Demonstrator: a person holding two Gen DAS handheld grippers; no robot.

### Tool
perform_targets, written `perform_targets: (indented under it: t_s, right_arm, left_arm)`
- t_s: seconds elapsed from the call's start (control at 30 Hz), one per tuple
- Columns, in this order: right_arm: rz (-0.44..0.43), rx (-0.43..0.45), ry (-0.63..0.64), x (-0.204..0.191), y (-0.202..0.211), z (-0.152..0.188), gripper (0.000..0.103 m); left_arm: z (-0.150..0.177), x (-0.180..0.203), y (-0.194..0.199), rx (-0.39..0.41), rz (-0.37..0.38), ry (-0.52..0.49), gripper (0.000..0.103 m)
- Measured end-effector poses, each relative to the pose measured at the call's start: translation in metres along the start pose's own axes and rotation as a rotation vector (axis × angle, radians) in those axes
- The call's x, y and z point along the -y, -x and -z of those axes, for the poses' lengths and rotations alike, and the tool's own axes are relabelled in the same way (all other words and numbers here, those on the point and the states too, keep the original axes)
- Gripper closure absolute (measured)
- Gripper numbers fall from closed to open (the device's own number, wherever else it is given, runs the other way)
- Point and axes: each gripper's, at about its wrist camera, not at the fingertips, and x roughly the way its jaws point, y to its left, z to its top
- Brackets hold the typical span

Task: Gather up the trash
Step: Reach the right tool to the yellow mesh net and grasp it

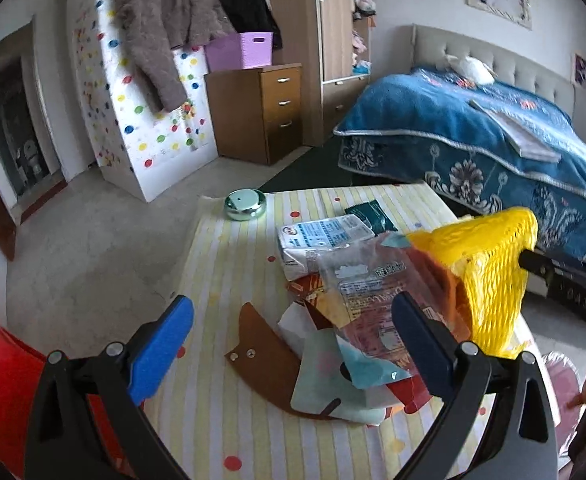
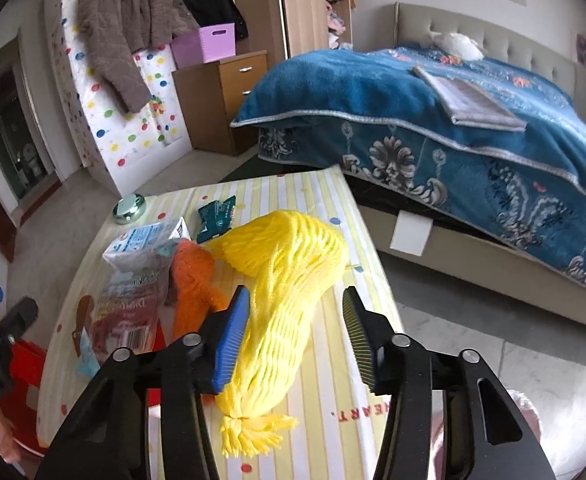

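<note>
A pile of trash lies on a striped table (image 1: 229, 264): a yellow foam net (image 2: 289, 280), an orange net (image 2: 195, 280), a milk carton (image 1: 317, 240), a clear printed wrapper (image 1: 373, 300), a dark green packet (image 1: 369, 214) and a brown leather flap (image 1: 261, 352). My right gripper (image 2: 297, 328) is open, its fingers on either side of the yellow net, which also shows in the left wrist view (image 1: 489, 276). My left gripper (image 1: 293, 344) is open and empty above the near end of the pile.
A round green tin (image 1: 245, 203) sits at the table's far left corner. A red bin (image 1: 1, 380) stands left of the table. A bed with a blue blanket (image 2: 453, 120) is to the right; a pink-lined bin (image 2: 529, 412) sits below right.
</note>
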Motion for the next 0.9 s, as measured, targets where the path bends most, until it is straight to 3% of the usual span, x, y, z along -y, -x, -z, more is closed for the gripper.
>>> perform_targets:
  t_s: [0.13,0.3,0.37,0.47,0.7,0.9]
  right_arm:
    - [-0.087,-0.024,-0.055,0.002,-0.013,-0.002,0.055]
    - [-0.104,-0.036,-0.076,-0.007,-0.018,-0.001,0.054]
    - [-0.104,-0.04,-0.077,-0.011,-0.018,-0.001,0.043]
    - [-0.082,-0.023,-0.05,-0.016,-0.013,0.0,0.036]
    - [-0.02,-0.009,-0.007,-0.02,-0.002,0.007,0.036]
    - [0.011,-0.015,-0.044,-0.009,-0.015,0.004,0.047]
  left_arm:
    - [0.004,0.004,-0.004,-0.012,0.003,-0.011,0.007]
    - [0.011,0.006,-0.001,-0.021,-0.004,-0.036,0.007]
    - [0.014,0.004,0.003,-0.021,-0.009,-0.037,0.007]
    - [0.017,-0.002,0.008,-0.011,-0.014,-0.03,0.007]
    - [0.021,-0.017,0.018,0.023,0.005,0.011,0.007]
    - [0.02,-0.015,0.009,0.018,0.027,0.02,0.007]
